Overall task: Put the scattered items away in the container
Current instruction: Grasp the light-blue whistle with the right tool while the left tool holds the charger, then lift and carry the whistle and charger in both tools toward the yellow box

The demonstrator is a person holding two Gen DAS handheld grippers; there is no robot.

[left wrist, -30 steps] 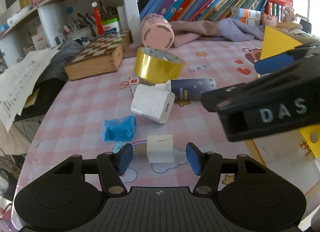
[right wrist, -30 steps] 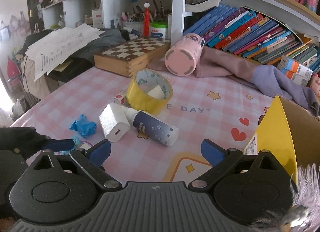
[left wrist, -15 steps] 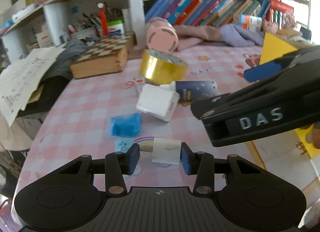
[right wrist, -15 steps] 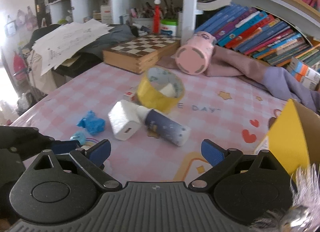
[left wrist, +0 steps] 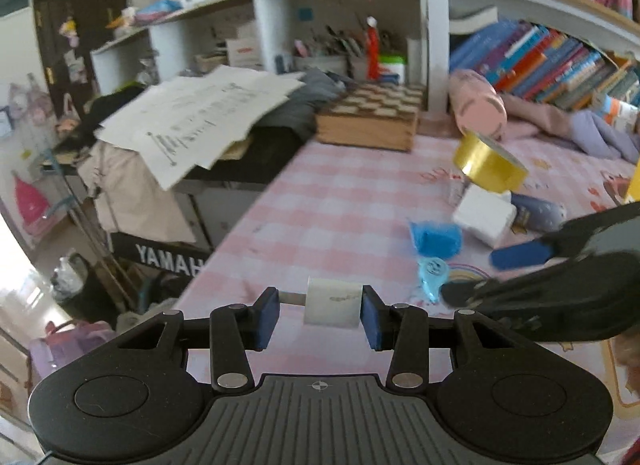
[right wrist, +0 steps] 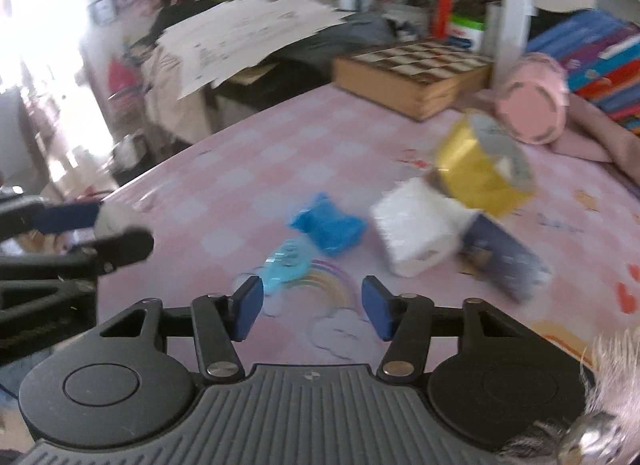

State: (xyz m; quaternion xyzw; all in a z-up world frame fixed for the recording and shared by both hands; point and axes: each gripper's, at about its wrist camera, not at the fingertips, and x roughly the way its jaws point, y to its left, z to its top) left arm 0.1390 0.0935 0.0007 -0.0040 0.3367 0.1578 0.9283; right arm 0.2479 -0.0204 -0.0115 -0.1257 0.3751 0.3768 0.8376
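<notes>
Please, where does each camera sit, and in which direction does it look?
Left wrist: on the left gripper, looking down across the pink table toward the chess box; its pads clamp a white block.
Right wrist: on the right gripper, facing the same table; its jaws are closing with nothing between them.
Shared: the yellow tape roll, the blue wad, and each other's gripper.

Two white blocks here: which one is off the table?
The smaller white block, clamped in the left hand-held gripper. The bigger white block lies on the pink tablecloth beside the gold tape roll.
</notes>
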